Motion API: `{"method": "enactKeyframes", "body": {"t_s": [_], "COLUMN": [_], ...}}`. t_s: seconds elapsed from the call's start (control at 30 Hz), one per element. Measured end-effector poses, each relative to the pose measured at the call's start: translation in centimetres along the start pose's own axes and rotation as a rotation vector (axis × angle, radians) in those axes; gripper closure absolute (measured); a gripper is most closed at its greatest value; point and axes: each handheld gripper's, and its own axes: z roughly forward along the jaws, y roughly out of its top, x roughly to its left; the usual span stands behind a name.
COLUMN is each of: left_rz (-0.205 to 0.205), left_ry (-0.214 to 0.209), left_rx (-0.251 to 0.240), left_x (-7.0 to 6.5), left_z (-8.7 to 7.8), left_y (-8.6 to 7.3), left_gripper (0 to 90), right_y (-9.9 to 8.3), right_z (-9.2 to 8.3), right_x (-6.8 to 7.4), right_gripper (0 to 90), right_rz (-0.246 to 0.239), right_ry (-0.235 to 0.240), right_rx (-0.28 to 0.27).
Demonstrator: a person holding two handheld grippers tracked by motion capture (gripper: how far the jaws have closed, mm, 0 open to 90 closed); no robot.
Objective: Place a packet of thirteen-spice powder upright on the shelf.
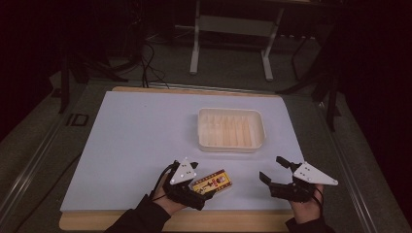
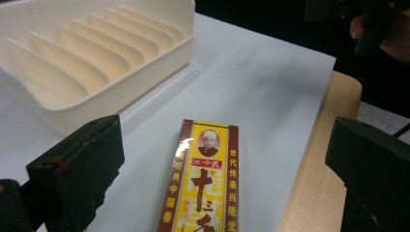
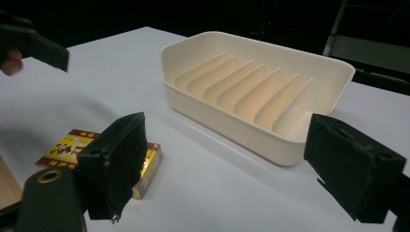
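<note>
A flat yellow and red box (image 1: 212,182) with Chinese print lies on the white board near its front edge. My left gripper (image 1: 201,184) stands open around it. In the left gripper view the box (image 2: 205,183) lies between the two wide-apart jaws, touching neither. My right gripper (image 1: 272,169) is open and holds nothing, to the right of the box and in front of a cream ribbed tray (image 1: 231,110). In the right gripper view the tray (image 3: 217,121) sits straight ahead and is empty. There the box (image 3: 67,145) lies at the lower left, partly behind the left jaw.
The white board (image 1: 136,141) lies on a wooden tabletop, with a strip of wood (image 1: 170,221) showing at the front. Behind the table stand a metal frame (image 1: 233,24) and cables (image 1: 150,68) on a dark floor.
</note>
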Motion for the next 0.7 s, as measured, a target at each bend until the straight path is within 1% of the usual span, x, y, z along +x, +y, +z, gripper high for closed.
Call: {"method": "enactKeyframes", "body": {"t_s": [0.03,0.13,0.17,0.2,0.27,0.3,0.33,0.4,0.43,0.47,0.53,0.57,0.6,0.67,0.7], "left_rz": [-0.001,-0.001,0.002,0.005,0.017,0.018,0.016,0.016,0.027,0.027,0.035,0.036,0.039,0.040,0.044], "left_ry": [-0.009,-0.010,-0.005,-0.013,-0.002,-0.011,-0.006,-0.005,-0.005,-0.013,-0.005,-0.012,-0.006,-0.008,-0.002], "left_rx": [0.016,0.039,0.049,0.057,0.074,0.085,0.097,0.102,0.125,0.128,0.144,0.152,0.160,0.166,0.171], "left_x": [0.0,0.0,0.0,0.0,0.0,0.1,0.1,0.1,0.1,0.1,0.1,0.2,0.2,0.3,0.3], "left_z": [0.6,1.3,1.5,1.8,2.2,2.5,2.7,3.0,3.6,3.8,4.3,4.5,4.7,5.1,5.3], "left_y": [-0.1,-0.4,-0.6,-0.7,-0.9,-1.0,-1.1,-1.1,-1.3,-1.4,-1.5,-1.6,-1.7,-2.0,-2.1], "left_gripper": [1.2,1.3,1.3,1.3,1.3,1.4,1.8,1.8,1.8,1.8,1.9,1.9,1.9,2.2,2.4], "right_y": [0.0,0.0,-0.1,-0.1,-0.1,-0.1,-0.1,-0.1,-0.1,-0.1,-0.1,-0.1,-0.2,-0.2,-0.2], "right_z": [0.0,0.0,0.1,0.1,0.1,0.2,0.2,0.2,0.2,0.2,0.2,0.2,0.2,0.3,0.3], "right_x": [0.0,0.0,0.0,0.0,0.0,0.0,0.0,0.0,0.0,0.1,0.1,0.0,0.0,0.0,0.0], "right_gripper": [15.2,15.2,15.2,15.2,15.2,15.2,15.2,15.2,15.2,15.3,15.2,15.3,15.2,15.2,15.3], "right_rz": [0.000,0.008,0.010,0.011,0.011,0.011,0.013,0.014,0.013,0.014,0.013,0.014,0.016,0.019,0.021], "right_ry": [0.002,0.008,0.008,0.012,0.016,0.018,0.020,0.021,0.021,0.022,0.023,0.024,0.026,0.031,0.033], "right_rx": [0.001,0.004,0.004,0.005,0.008,0.009,0.010,0.010,0.010,0.010,0.010,0.011,0.011,0.014,0.015]}}
